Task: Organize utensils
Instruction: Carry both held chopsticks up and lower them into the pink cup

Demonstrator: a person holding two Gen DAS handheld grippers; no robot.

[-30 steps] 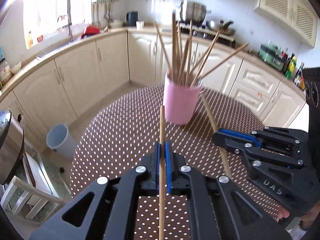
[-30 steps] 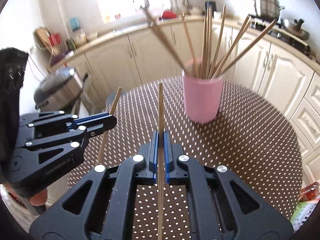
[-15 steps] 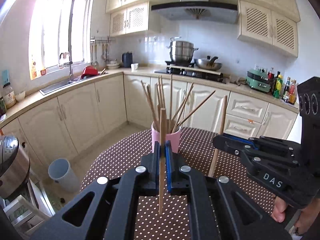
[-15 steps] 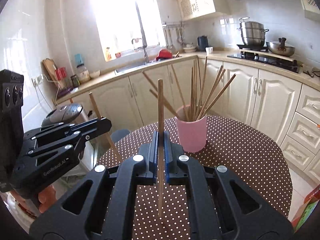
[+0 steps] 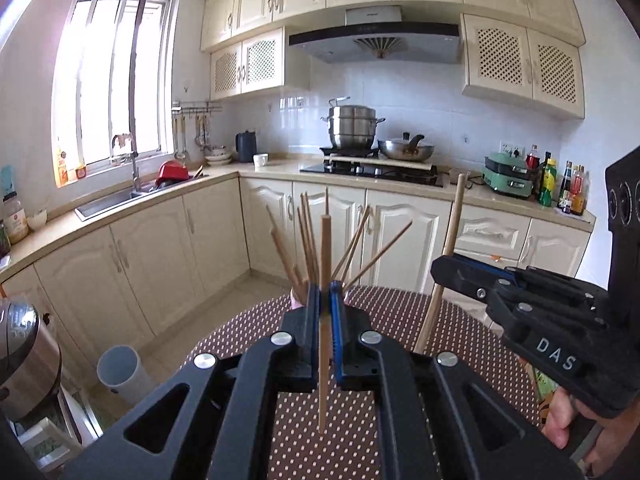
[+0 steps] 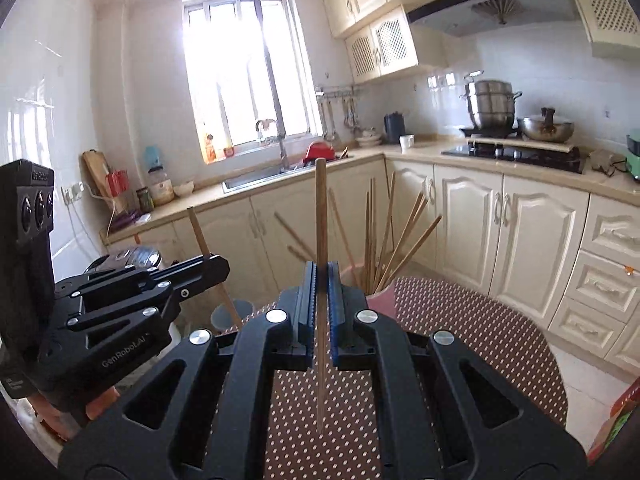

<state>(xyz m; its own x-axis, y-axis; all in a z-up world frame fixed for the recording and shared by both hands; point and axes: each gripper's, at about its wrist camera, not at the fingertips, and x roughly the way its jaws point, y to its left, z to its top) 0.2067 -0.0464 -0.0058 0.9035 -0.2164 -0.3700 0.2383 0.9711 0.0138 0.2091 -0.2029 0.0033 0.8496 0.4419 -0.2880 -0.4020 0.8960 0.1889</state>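
Cream panelled cabinets line the kitchen behind a round desk (image 6: pixel 480 332) covered in brown cloth with white dots. Left hand-held gripper (image 5: pixel 325 304): black plastic with blue ribbed pads, clamped on one slim wooden chopstick (image 5: pixel 325 264), held upright. Right hand-held gripper (image 6: pixel 321 292): same build, clamped on a second chopstick (image 6: pixel 321 220), also upright. Just beyond both, a pink cylindrical cup (image 6: pixel 382 302) stands on the desk, holding a fanned bundle of chopsticks (image 6: pixel 384 236).
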